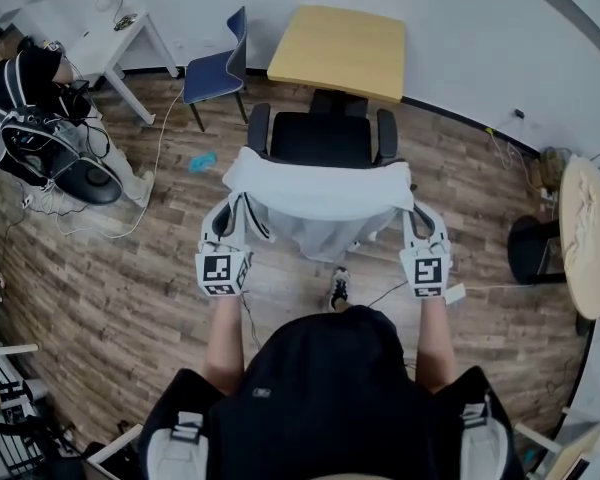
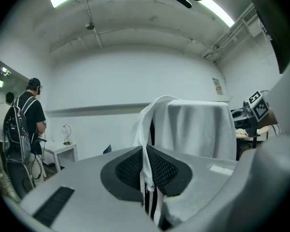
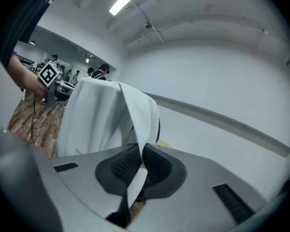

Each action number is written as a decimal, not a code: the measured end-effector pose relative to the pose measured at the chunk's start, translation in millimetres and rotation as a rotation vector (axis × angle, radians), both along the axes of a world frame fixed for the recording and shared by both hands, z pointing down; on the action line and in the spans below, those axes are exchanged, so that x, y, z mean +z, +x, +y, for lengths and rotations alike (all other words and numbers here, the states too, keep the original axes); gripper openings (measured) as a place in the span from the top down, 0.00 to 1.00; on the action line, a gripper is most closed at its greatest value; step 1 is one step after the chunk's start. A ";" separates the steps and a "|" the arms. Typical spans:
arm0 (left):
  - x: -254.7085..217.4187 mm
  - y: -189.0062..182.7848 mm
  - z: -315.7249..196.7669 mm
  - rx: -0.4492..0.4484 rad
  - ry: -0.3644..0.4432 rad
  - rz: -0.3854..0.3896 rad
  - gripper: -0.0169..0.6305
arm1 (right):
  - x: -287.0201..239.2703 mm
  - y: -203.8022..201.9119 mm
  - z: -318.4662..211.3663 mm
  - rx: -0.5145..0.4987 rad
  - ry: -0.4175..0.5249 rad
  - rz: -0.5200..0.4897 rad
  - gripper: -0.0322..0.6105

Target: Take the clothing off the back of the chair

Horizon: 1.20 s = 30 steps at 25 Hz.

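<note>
Now your left gripper (image 1: pixel 230 216) and right gripper (image 1: pixel 422 218) each have jaws pinched on a side edge of the white garment (image 1: pixel 320 190) draped over the chair (image 1: pixel 322 136) back. Lift both sides evenly, clearing the backrest top before drawing it toward you.

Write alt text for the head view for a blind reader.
From above, a person's left gripper and right gripper are shut on either side of a white garment draped over the back of a black office chair. A yellow table stands beyond the chair.
</note>
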State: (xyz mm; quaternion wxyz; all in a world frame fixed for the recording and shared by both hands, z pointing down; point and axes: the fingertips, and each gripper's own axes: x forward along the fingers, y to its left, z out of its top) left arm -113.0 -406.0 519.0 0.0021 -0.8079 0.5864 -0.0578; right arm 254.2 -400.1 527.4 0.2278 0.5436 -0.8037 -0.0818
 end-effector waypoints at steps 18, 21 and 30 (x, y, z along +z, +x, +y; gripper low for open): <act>-6.6 -15.2 43.3 0.051 0.050 -0.021 0.95 | -0.2 -9.9 62.0 0.078 0.028 -0.016 0.94; -2.7 -20.3 49.1 0.057 0.038 -0.022 0.95 | -0.7 -11.5 69.3 0.088 0.036 -0.019 0.94; -23.3 -34.7 58.5 0.083 0.078 -0.004 0.95 | -11.7 -7.5 92.5 0.151 0.076 -0.097 0.94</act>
